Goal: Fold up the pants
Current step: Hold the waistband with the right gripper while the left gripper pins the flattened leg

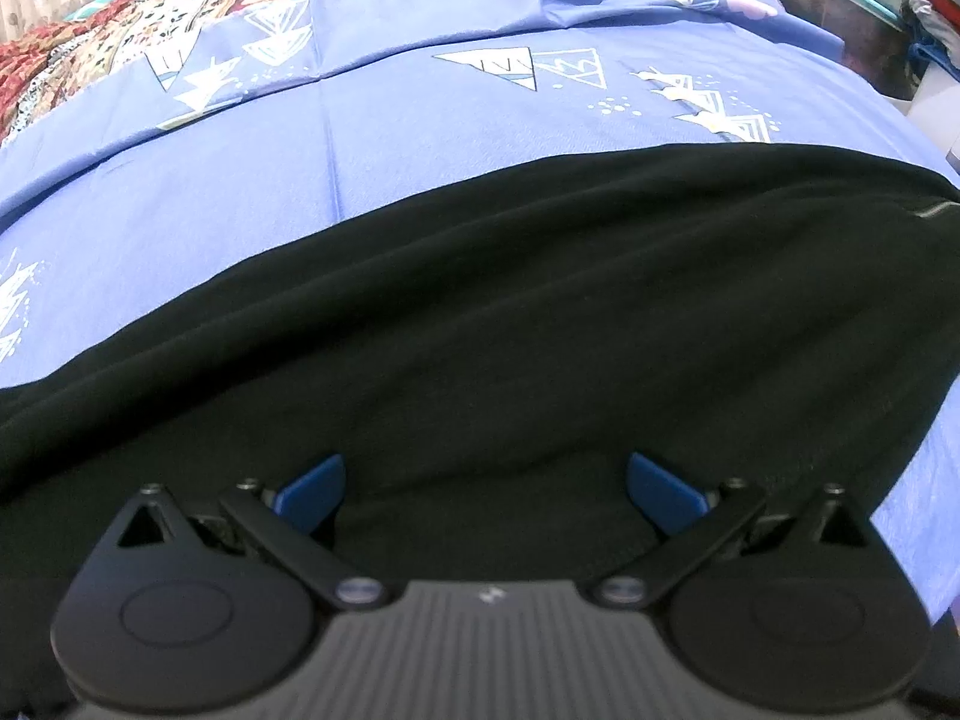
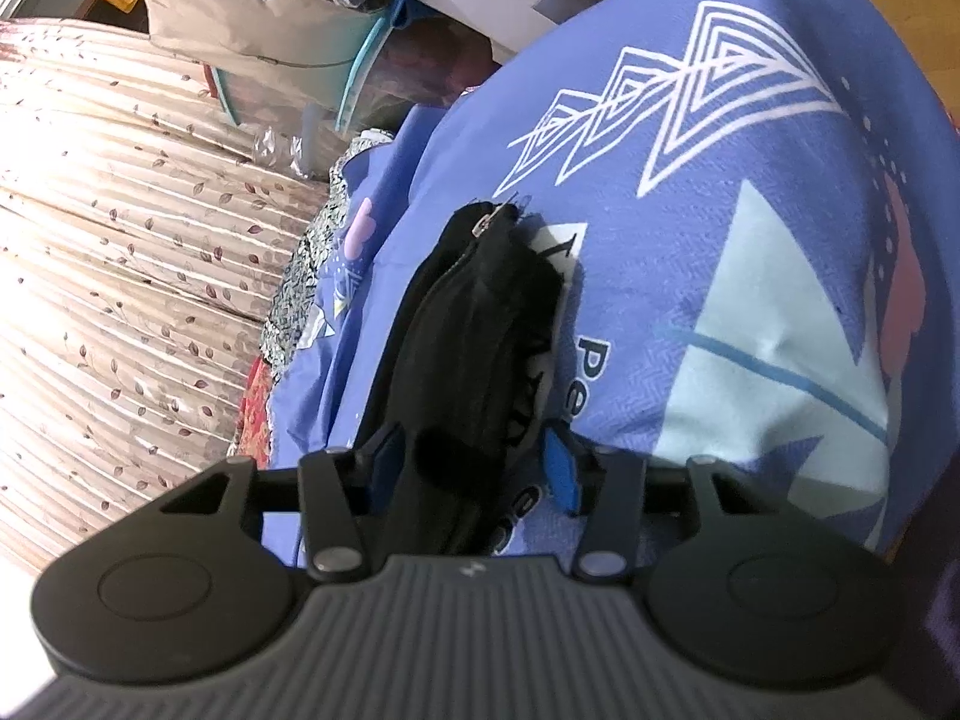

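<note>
The black pants lie spread across a blue patterned bedsheet on the bed, with a red floral quilt at the far left. The left gripper hangs over the dark cloth, its blue pads wide apart and gripping nothing. The right gripper has bunched black fabric between its half-parted fingers; whether they pinch it, I cannot tell. A leaf-print curtain hangs beyond the bed.

Black pants spread on blue patterned sheet, left hand-held gripper wide apart above
</note>
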Demonstrator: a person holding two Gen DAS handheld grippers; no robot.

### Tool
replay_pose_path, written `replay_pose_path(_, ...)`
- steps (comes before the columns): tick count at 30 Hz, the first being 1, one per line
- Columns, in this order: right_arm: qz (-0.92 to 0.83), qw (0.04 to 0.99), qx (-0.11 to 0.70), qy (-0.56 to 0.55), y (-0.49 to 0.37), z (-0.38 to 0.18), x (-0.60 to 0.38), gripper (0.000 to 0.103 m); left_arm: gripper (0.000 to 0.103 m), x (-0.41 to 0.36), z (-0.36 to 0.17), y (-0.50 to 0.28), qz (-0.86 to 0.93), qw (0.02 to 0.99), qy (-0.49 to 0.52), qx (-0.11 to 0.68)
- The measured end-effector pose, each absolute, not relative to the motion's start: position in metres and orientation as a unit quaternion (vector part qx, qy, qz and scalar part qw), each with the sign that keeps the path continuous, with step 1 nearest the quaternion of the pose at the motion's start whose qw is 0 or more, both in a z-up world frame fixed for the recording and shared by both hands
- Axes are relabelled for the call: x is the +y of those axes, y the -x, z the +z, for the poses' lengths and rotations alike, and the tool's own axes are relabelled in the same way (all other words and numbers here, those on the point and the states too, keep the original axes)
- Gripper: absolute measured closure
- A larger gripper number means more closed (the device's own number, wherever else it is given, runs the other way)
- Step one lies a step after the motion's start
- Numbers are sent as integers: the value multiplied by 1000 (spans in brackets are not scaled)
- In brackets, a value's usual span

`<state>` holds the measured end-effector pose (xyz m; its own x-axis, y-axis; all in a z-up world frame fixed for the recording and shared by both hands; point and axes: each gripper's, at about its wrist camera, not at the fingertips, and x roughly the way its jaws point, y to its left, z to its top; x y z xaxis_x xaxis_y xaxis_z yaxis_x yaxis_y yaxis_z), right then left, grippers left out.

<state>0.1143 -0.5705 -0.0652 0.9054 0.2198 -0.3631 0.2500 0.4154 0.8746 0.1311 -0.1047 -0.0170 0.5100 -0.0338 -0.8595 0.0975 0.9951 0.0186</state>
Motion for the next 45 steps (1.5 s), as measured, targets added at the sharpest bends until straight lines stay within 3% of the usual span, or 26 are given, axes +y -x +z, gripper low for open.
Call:
replay_pose_path(12,-11,837,235,-494,-131,-51,-555,50,0,-104,-18,-131,-38,869,-32,493)
replay_pose_path(17,-10,819,221,-529,-129,-61,-564,50,0,-104,-18,-130,-40,870,-31,491)
replay_pose_path(45,-39,838,208,-503,-146,-56,-560,49,0,-105,-18,-129,-40,870,-32,490)
